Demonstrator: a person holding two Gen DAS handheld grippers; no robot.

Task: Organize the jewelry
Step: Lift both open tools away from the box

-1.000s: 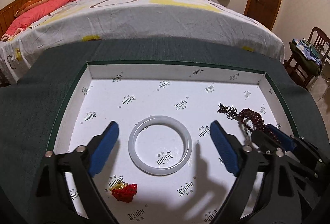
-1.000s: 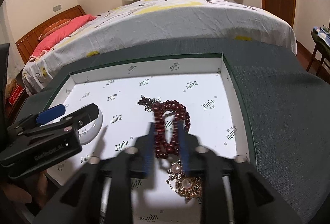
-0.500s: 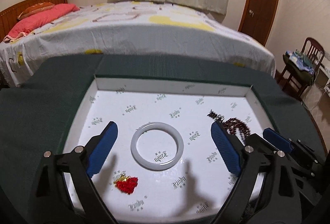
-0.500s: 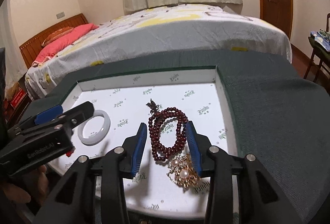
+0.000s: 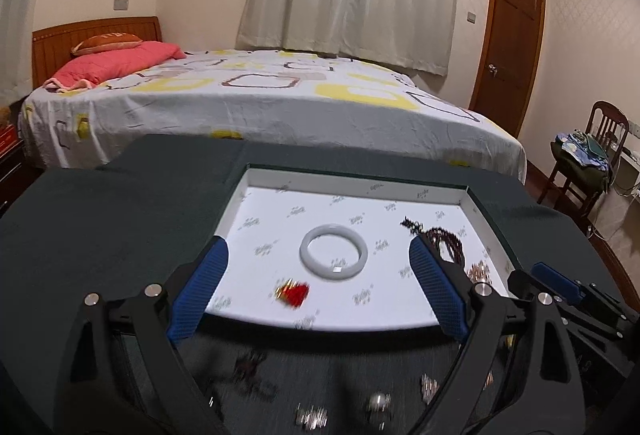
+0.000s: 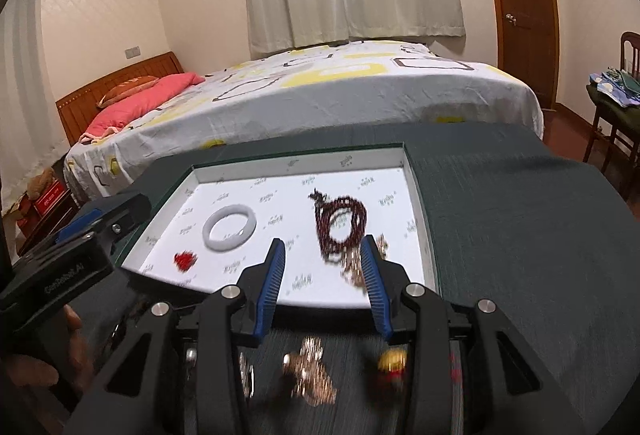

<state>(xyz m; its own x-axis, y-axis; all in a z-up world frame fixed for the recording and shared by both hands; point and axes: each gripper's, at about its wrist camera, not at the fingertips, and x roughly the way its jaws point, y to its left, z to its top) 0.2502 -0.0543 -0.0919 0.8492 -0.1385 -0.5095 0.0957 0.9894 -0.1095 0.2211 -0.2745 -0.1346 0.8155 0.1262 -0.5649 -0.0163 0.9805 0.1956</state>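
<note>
Your left gripper [image 5: 316, 285] is spread wide and holds nothing, hovering at the near edge of the white tray [image 5: 360, 181]. Your right gripper [image 6: 322, 277] is also parted and empty. In the tray: white bangle [image 5: 333, 257] near centre, red charm [image 5: 294, 293] just in front of it, dark red bead bracelet [image 6: 342, 225] to the right, touching a gold-toned piece [image 6: 352, 267]. More jewelry lies blurred on the dark green cloth [image 6: 500, 203] near you, including a gold chain piece [image 6: 310, 375] and a gold-and-red bead [image 6: 392, 361].

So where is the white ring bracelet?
The smooth white bangle lies flat in the white tray, near its middle in the left wrist view, between the small red charm and the dark red bead bracelet.
</note>
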